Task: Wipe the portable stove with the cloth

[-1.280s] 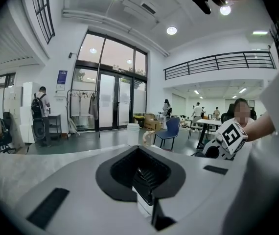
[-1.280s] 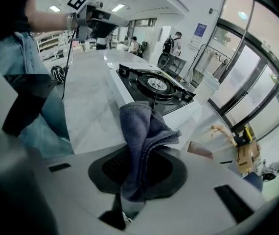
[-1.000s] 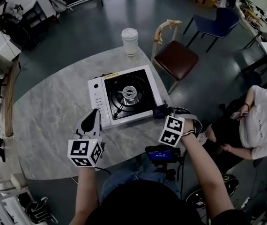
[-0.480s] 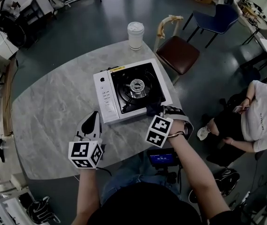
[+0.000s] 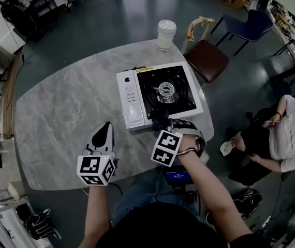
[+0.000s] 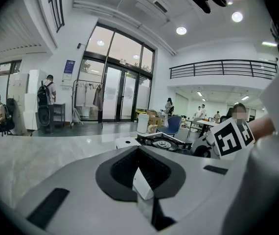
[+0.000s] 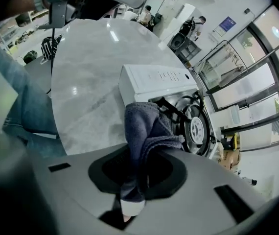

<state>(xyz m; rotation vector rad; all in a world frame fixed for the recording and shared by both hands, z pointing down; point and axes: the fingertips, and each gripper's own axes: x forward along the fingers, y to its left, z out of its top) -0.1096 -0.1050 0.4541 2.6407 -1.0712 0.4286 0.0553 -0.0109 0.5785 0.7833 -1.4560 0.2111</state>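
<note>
Right gripper [image 5: 162,129] has its jaws clamped on the dark blue cloth [image 7: 147,131], pressed against the near edge of the portable stove [image 5: 160,93], which sits mid-surface [image 5: 59,112]. Left gripper [image 5: 105,132] is off to the stove's left, jaws together on nothing. Paper cup [image 5: 166,33] stands just past the stove.

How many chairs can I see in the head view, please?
2. A brown chair stands at the table's far edge, near the stove. A blue chair stands farther off, at upper right. The sitting person at right may hide another one.
</note>
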